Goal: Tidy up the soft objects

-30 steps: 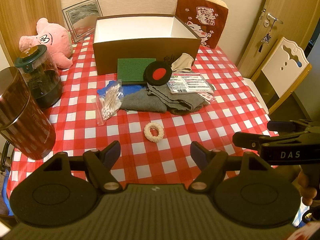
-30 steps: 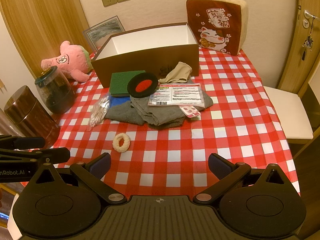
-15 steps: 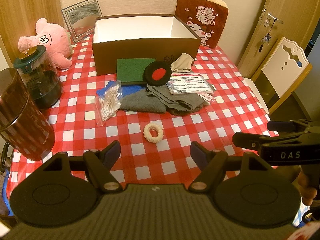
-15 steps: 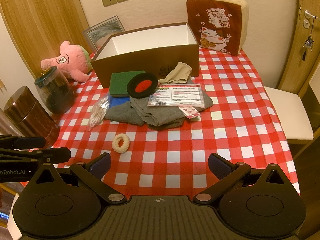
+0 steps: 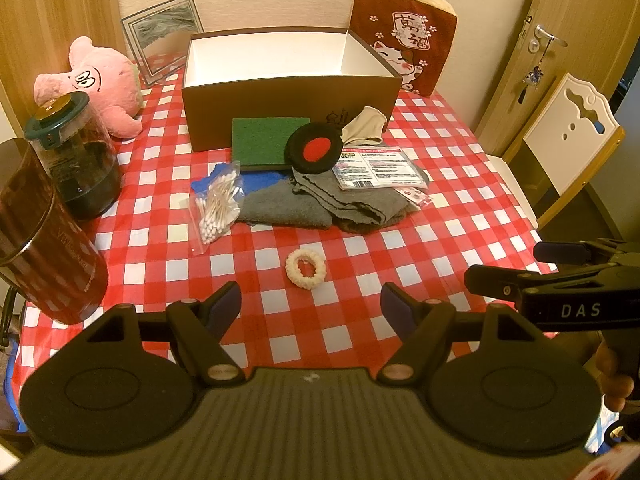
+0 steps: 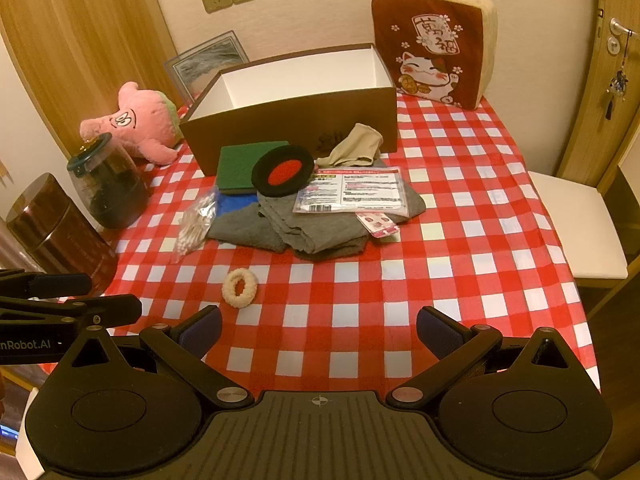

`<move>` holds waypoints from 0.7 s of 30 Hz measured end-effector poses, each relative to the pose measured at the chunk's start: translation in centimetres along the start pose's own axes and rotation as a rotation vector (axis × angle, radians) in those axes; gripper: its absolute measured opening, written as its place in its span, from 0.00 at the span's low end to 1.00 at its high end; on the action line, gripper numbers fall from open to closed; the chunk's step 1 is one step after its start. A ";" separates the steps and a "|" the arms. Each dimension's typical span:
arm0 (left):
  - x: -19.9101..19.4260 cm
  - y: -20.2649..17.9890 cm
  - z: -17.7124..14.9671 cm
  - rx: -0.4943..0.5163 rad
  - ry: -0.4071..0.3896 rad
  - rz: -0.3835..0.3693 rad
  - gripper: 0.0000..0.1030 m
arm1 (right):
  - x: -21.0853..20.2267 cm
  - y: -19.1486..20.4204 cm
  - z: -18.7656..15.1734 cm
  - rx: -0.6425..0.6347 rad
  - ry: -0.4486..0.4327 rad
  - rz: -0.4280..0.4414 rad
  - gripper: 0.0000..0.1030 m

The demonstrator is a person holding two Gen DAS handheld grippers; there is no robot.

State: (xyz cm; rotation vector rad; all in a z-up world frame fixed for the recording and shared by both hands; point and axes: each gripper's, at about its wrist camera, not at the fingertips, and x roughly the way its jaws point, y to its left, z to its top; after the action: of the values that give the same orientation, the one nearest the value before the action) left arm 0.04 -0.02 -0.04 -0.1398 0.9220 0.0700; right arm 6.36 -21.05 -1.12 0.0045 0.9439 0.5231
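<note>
An open brown box (image 5: 288, 116) (image 6: 296, 124) with a white inside stands at the back of the red checked table. In front of it lie a green pad (image 5: 264, 140), a black and red round pad (image 5: 314, 150), a beige cloth (image 5: 366, 128), a grey cloth (image 5: 320, 206) (image 6: 304, 226) and a printed packet (image 5: 378, 168). A cream fluffy ring (image 5: 306, 269) (image 6: 239, 288) lies alone nearer me. A pink plush (image 5: 96, 84) sits at the back left. My left gripper (image 5: 311, 307) is open, just short of the ring. My right gripper (image 6: 318, 330) is open over bare cloth.
Two jars, a dark-lidded one (image 5: 74, 156) and a brown one (image 5: 44, 248), stand at the left edge. A bag of cotton swabs (image 5: 218, 208) lies left of the grey cloth. A cat cushion (image 5: 404, 36) leans on the wall. A white chair (image 6: 576, 224) stands at the right.
Both views have shifted very slightly toward the table. Nothing on the table has moved and both grippers stay open.
</note>
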 end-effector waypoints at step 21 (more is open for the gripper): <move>3.9 -0.3 0.8 0.032 0.015 0.005 0.73 | 2.1 -2.2 1.0 0.034 -0.012 0.014 1.00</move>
State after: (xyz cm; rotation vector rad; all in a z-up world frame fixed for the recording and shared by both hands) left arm 3.00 -0.23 -2.63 -0.1089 0.9379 0.0589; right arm 9.07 -21.83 -2.65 0.0449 0.9412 0.5193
